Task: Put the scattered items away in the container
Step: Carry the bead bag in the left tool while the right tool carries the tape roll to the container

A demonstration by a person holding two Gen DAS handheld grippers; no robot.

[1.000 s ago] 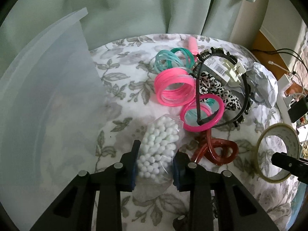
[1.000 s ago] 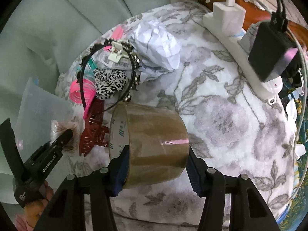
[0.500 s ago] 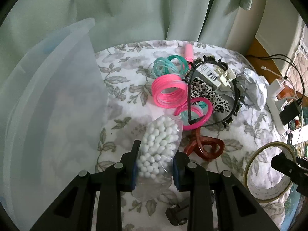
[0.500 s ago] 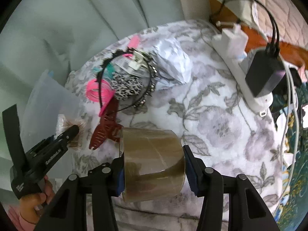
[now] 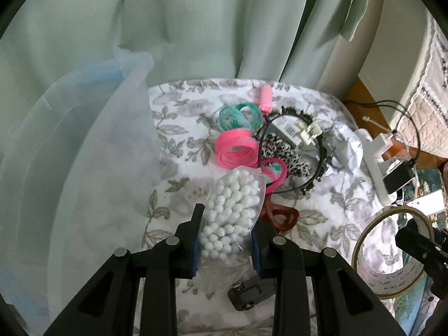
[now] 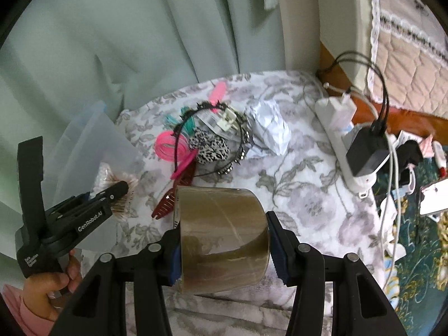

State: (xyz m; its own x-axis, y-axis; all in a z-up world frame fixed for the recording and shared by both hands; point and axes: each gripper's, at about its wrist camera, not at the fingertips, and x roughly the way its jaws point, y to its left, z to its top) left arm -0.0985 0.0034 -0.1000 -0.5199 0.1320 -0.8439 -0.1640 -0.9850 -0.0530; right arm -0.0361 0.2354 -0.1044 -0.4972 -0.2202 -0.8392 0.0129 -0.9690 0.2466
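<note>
The left tongs (image 5: 225,240) pinch a clear bag of white beads (image 5: 233,210), lifted clear of the flowered cloth (image 5: 179,168) that covers the desk. The bag hangs just beside the frosted wall of the container (image 5: 84,168), which stands at the desk's left edge, and a bare strip of cloth runs between them.

The right tongs (image 6: 222,247) clamp a roll of brown tape (image 6: 224,232) by its two flat sides, raised off the cloth near the front edge.

Toward the back edge, under the green curtain (image 5: 196,28), the loose things lie heaped together: pink hair ties (image 5: 236,151), teal hair ties (image 5: 238,116), a black headband (image 6: 212,140), a leopard scrunchie (image 6: 211,148) and crumpled paper (image 6: 270,128). A red hair claw (image 5: 280,215) lies between that heap and the tongs.

The right edge is crowded by a white power strip (image 6: 333,128) with a black charger (image 6: 366,151) and cables. The open room is the middle of the cloth, right of the claw.
</note>
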